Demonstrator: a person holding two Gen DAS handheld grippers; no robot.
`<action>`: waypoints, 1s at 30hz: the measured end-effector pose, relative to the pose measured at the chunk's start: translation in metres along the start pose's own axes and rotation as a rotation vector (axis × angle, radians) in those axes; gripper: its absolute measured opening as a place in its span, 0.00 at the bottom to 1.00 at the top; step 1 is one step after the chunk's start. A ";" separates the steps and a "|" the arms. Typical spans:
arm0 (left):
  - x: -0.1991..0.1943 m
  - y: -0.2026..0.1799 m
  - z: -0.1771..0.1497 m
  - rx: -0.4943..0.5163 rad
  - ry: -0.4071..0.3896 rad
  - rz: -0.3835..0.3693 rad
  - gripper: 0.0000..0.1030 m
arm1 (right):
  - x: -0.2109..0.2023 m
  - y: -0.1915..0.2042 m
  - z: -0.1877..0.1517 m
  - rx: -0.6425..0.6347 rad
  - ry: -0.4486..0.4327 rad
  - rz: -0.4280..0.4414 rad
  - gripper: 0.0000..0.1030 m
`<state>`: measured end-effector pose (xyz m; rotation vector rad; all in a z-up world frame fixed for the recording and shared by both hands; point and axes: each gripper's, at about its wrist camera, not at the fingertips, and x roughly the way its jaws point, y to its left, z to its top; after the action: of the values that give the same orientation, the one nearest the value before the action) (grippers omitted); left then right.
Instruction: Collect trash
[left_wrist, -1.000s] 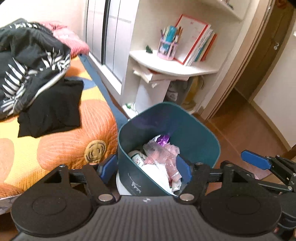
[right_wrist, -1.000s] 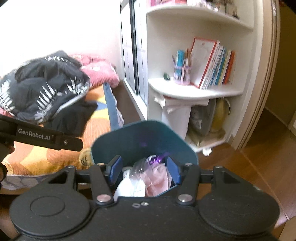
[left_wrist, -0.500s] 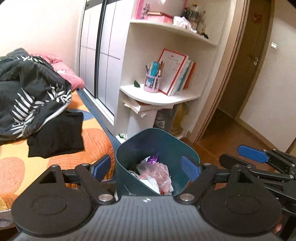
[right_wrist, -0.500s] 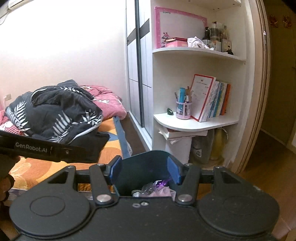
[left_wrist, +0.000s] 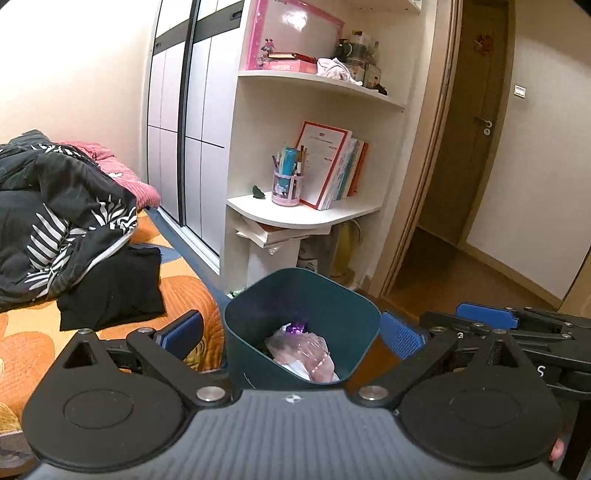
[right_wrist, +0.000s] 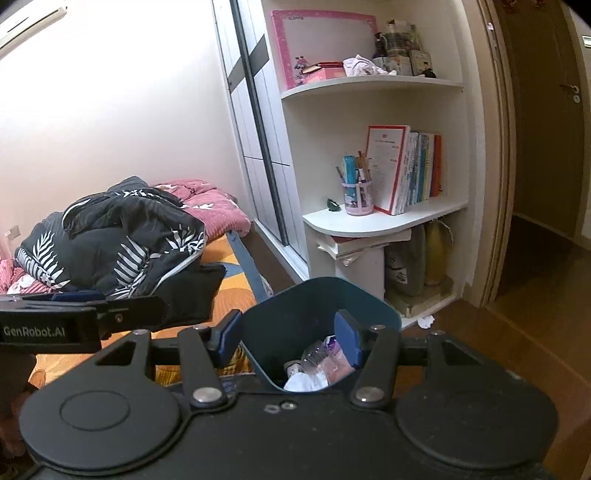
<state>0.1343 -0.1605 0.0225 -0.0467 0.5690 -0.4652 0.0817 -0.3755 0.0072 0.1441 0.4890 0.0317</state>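
Through the left wrist camera, the left gripper (left_wrist: 291, 330) had just been spreading its jaws, and they stood wide apart with nothing pressed between the blue pads (left_wrist: 400, 338). The teal bin (left_wrist: 301, 325) sat straight ahead, framed in the gap and clear of both pads. Inside it lay the trash (left_wrist: 303, 349): a crumpled pink-clear plastic bag with a purple scrap on top and something white beneath. The right gripper (left_wrist: 517, 325) reached in from the right, level with the bin and apart from it. Left of the left pad lay the bed (left_wrist: 33, 339), with a black garment (left_wrist: 110, 288) folded on it.

Through the right wrist camera, the right gripper (right_wrist: 291, 338) also had its jaws parted, less widely, and they held nothing. Its left pad stood just beside the bin's (right_wrist: 314, 306) outer wall and its right pad (right_wrist: 347, 339) showed in front of the opening; whether either touched the rim could not be told. A crumpled white scrap (right_wrist: 426, 322) lay on the floor beyond the right pad, at the foot of the shelf unit (right_wrist: 380, 221).

Judged from this, the bin looked light and open-topped, so a pad catching its rim on a sideways sweep could tip it and spill the bag. The two tools were close together, and a careless turn might knock one against the other. The small scrap could also be overlooked or pushed under the shelf.
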 end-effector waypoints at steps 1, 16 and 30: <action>0.000 -0.001 -0.002 0.000 0.004 -0.001 1.00 | -0.002 0.001 -0.001 -0.004 -0.004 -0.005 0.54; 0.001 0.006 -0.015 -0.045 0.052 0.000 1.00 | -0.003 0.002 -0.004 0.010 0.001 -0.013 0.59; 0.004 0.018 -0.017 -0.091 0.082 -0.008 1.00 | 0.004 0.009 -0.003 -0.002 0.011 0.015 0.60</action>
<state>0.1362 -0.1449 0.0030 -0.1170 0.6709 -0.4502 0.0834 -0.3656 0.0039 0.1453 0.4987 0.0478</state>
